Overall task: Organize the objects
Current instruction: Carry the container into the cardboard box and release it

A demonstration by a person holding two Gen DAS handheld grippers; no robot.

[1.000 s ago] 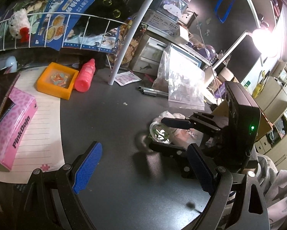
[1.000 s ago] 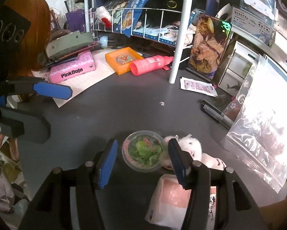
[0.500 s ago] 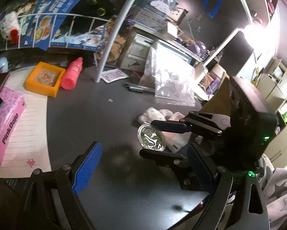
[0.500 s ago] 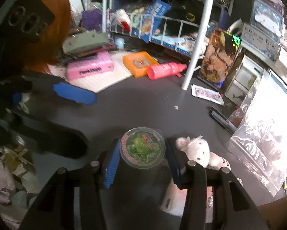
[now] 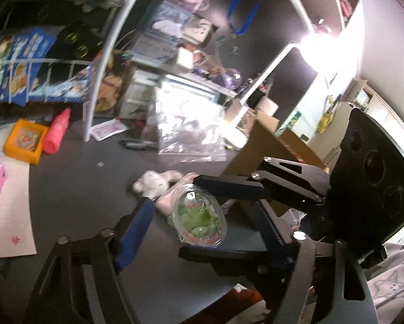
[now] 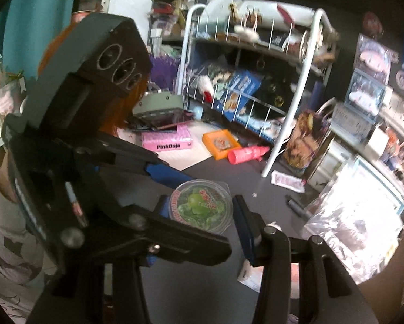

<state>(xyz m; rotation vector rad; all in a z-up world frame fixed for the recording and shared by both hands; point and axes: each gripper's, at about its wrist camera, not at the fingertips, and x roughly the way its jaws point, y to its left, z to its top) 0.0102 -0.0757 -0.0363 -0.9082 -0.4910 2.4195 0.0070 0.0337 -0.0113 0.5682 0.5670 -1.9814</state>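
- Right gripper (image 6: 202,217) clamps a round clear cup (image 6: 201,205) of green bits between its blue pads, printed lid facing its camera.
- Left gripper (image 5: 202,221) gapes wide, fingers either side of the cup.
- Beyond, a plush toy (image 5: 153,183) lies on the dark table (image 5: 94,186).

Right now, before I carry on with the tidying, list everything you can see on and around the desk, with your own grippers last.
cup: one, clear with green contents, held above the desk between the right gripper's fingers
plush toy: one, white, on the desk beyond the cup
bottle: one, pink, lying beside the orange tray
tray: one, orange, on the desk near the rack
box: one, pink, on the lined paper
plastic bag: one, clear, at the desk's far side
rack: one, white wire, at the back
desk: one, dark
right gripper: black with blue pads, shut on the cup
left gripper: black with blue pads, open around the cup
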